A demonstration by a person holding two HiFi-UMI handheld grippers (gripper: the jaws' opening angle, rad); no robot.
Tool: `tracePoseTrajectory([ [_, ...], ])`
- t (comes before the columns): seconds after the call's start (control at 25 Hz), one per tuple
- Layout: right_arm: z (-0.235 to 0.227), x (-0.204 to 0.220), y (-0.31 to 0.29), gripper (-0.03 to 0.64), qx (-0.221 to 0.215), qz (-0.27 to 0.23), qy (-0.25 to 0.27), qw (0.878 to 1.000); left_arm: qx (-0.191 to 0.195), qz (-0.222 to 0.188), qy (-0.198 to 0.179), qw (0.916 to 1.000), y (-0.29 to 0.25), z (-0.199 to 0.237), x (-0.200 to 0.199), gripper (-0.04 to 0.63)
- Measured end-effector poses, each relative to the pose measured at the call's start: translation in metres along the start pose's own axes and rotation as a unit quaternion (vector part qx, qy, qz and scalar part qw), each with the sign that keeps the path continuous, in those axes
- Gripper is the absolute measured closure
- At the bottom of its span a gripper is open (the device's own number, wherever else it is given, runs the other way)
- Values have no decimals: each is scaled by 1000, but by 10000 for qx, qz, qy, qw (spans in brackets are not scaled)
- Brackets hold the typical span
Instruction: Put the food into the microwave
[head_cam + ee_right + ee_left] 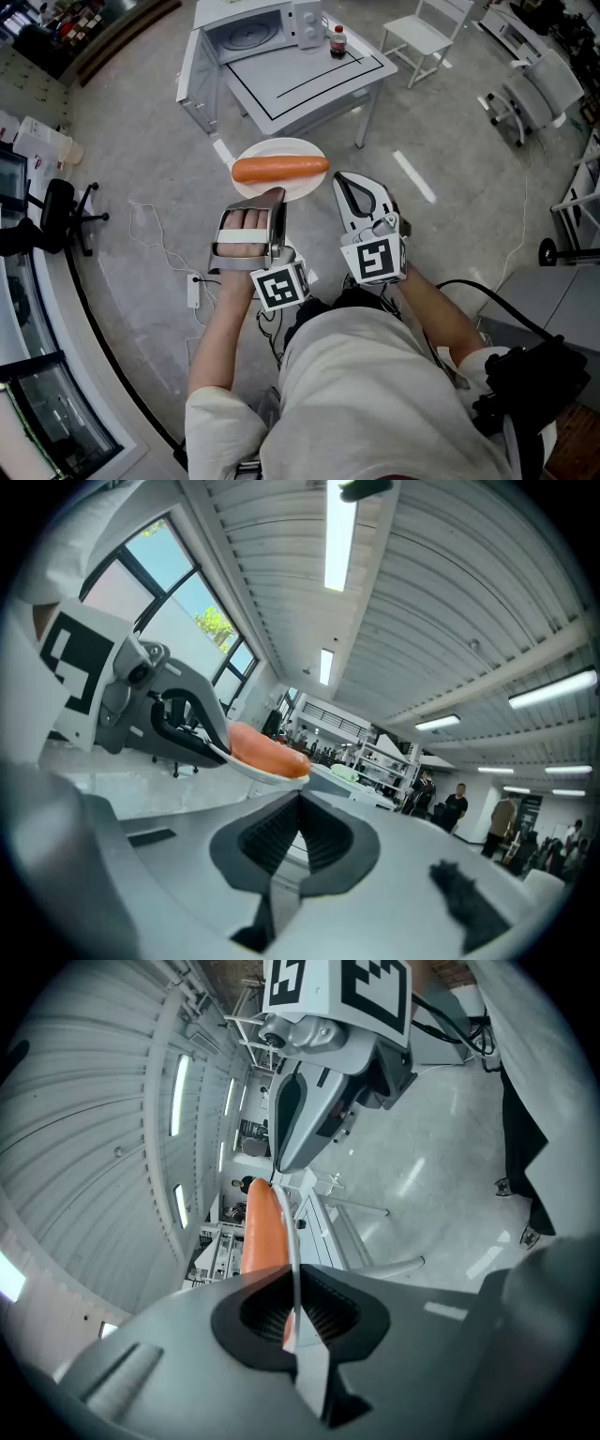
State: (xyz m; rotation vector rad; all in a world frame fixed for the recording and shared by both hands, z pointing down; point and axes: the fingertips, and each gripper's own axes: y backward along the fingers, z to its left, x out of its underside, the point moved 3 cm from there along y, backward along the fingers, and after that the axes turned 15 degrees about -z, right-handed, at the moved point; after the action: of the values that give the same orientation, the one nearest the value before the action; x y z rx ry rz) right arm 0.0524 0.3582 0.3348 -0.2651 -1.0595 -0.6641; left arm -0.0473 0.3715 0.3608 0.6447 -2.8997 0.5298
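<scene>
An orange sausage [280, 169] lies lengthwise on a white oval plate [281, 148], held in the air in front of me. My left gripper [272, 195] is shut on the plate's near rim; in the left gripper view the rim [292, 1251] runs edge-on between the pads, with the sausage [262, 1232] beyond. My right gripper [339, 180] hovers just right of the plate, shut and holding nothing. From the right gripper view, the sausage [267, 750] and plate [258, 769] sit ahead to the left. The white microwave [246, 33] stands far ahead on a white table [309, 80], its door [187, 80] swung open.
A small dark bottle [337, 42] stands on the table right of the microwave. A white chair [427, 37] is beyond the table's right side. A black office chair [56, 216] and counters line the left. A power strip and cable [193, 289] lie on the grey floor.
</scene>
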Motion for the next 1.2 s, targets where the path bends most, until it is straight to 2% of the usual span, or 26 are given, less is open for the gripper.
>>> tracePoseTrajectory([
  [0.16, 5, 0, 0, 606, 20, -73, -369, 9993, -44, 15, 66, 10000, -1, 3, 1, 563],
  [0.8, -8, 9, 5, 606, -65, -110, -246, 9996, 71, 84, 66, 9999, -19, 1, -11, 561],
  [1.2, -30, 30, 4, 606, -263, -174, -229, 9992, -23, 368, 111, 9993, -40, 4, -18, 563],
])
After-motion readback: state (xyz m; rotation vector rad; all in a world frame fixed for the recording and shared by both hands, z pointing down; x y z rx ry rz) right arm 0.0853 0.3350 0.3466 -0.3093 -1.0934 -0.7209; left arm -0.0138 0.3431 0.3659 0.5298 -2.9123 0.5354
